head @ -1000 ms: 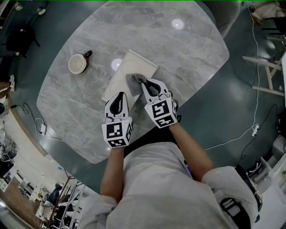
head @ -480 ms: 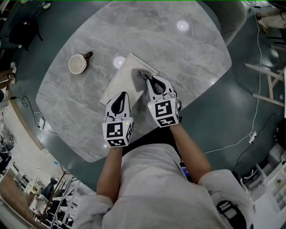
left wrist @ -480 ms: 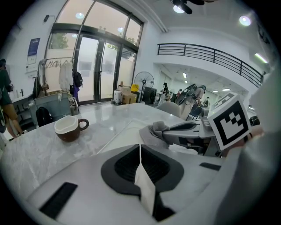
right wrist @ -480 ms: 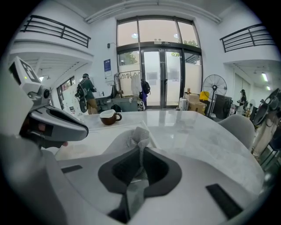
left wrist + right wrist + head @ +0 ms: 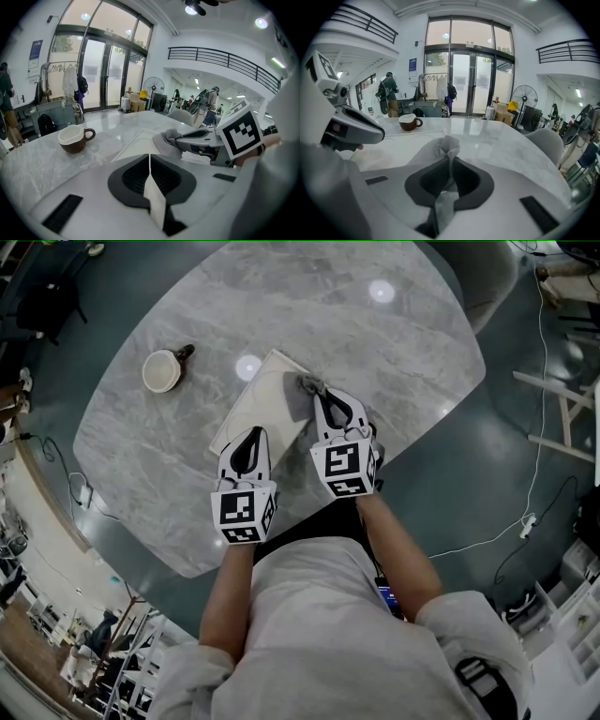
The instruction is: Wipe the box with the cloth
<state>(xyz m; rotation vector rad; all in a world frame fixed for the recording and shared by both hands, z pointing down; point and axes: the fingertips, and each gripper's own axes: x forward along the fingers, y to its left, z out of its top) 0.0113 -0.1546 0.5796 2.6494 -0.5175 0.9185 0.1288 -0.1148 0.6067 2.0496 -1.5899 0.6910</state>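
Right gripper [image 5: 319, 396] jaws clenched on grey cloth [image 5: 307, 383]; cloth pressed on white box [image 5: 265, 395] at its 1 o'clock corner. Left gripper [image 5: 249, 440] jaws closed, thin white sliver between them, steadying box's 6 o'clock edge. Wiping seemingly mid-way; 9 o'clock side probably left

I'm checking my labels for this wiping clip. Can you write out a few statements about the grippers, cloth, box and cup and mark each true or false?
1. The right gripper is shut on the grey cloth. True.
2. The cup stands on the box. False: it stands upright on the table, apart from the box.
3. The left gripper is open over the cup. False: its jaws are shut on the near edge of the box.
4. The cloth rests on the box, near its right corner. True.
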